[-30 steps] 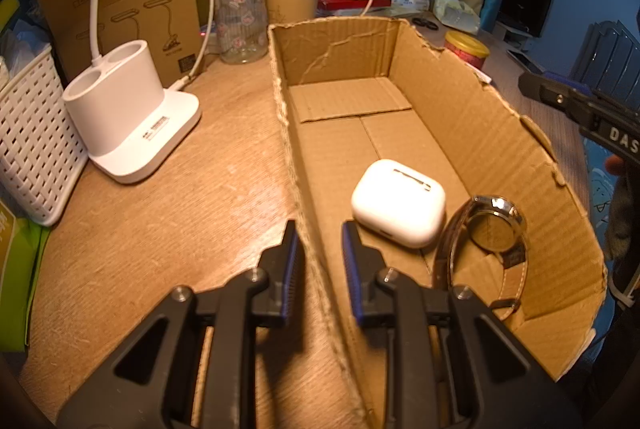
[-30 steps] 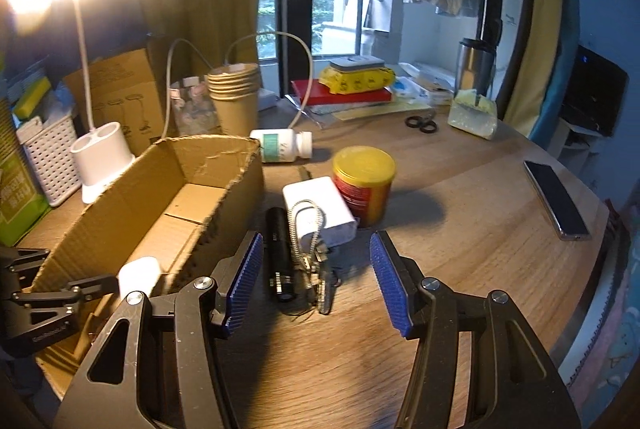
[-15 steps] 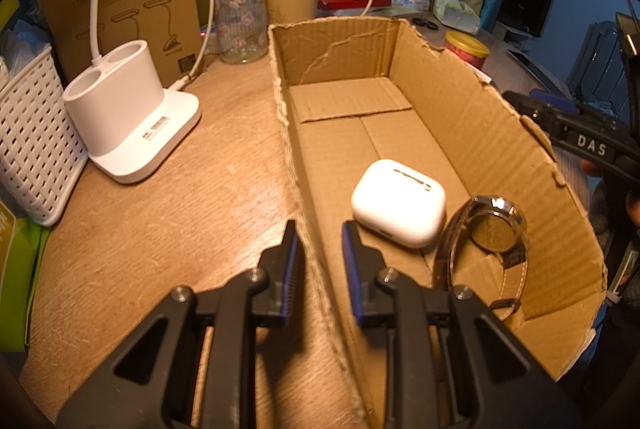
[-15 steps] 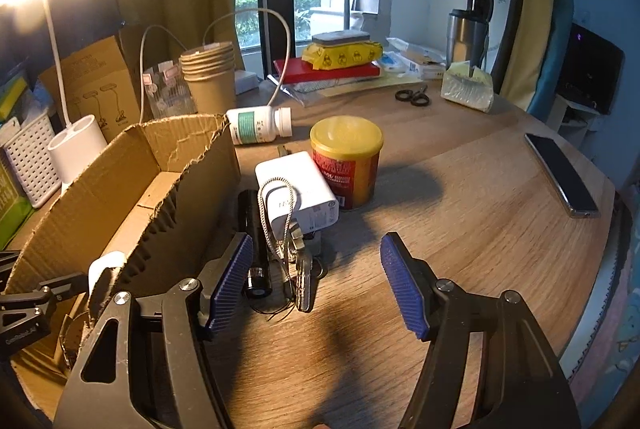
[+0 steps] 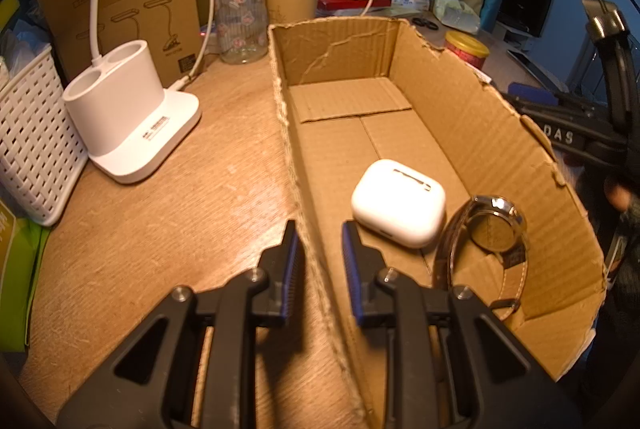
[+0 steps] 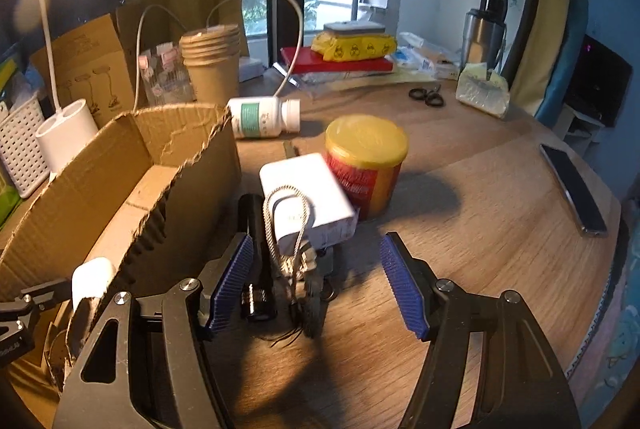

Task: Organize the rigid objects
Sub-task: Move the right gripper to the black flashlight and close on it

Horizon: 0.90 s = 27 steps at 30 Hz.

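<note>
- Wooden table [image 6: 480, 189] carries a cardboard box [image 5: 460, 117].
- Left gripper [image 5: 320, 249] pinches the box's near-left wall.
- Right gripper [image 6: 316, 281], jaws wide and empty, straddles a flashlight [image 6: 254, 249] and keys [image 6: 304, 269].

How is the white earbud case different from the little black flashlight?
The earbud case is white and rounded; the flashlight is black and a long tube. The earbud case already lies inside the cardboard box, beside the watch, while the flashlight lies outside on the table, between the open right gripper's fingers. Both are small and hard.
</note>
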Each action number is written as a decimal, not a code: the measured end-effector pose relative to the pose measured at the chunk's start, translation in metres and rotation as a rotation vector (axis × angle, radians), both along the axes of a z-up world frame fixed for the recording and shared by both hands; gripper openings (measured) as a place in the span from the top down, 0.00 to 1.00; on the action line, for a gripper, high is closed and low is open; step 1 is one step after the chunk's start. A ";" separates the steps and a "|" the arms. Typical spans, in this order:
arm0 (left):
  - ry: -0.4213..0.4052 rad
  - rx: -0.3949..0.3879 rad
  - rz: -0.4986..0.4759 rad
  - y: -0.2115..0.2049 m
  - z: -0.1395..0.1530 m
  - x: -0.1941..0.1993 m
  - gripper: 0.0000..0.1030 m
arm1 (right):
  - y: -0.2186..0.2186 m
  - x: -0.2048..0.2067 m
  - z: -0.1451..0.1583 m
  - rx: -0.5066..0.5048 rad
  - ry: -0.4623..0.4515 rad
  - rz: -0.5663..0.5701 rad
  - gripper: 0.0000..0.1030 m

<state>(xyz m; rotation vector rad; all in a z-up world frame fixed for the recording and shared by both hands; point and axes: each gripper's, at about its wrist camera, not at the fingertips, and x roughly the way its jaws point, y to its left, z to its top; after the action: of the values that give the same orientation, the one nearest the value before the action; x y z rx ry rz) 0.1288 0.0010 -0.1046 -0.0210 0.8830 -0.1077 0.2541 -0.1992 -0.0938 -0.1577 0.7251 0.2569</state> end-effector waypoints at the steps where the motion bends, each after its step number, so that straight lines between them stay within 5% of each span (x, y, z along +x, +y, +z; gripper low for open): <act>1: 0.000 0.000 0.000 0.000 0.000 0.000 0.78 | 0.002 -0.001 -0.003 -0.008 0.012 0.012 0.32; 3: 0.000 0.000 0.000 0.000 0.000 0.000 0.78 | 0.005 -0.003 -0.007 -0.021 0.028 0.024 0.36; 9: 0.000 0.000 0.000 0.000 0.000 0.000 0.78 | 0.012 -0.017 -0.007 -0.052 0.009 0.057 0.66; 27: 0.000 0.001 0.000 0.000 0.000 -0.001 0.78 | 0.034 -0.012 -0.025 -0.097 0.103 0.168 0.78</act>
<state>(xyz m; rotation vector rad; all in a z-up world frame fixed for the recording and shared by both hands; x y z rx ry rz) 0.1283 0.0011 -0.1045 -0.0202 0.8827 -0.1074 0.2420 -0.1650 -0.1184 -0.3002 0.8284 0.3919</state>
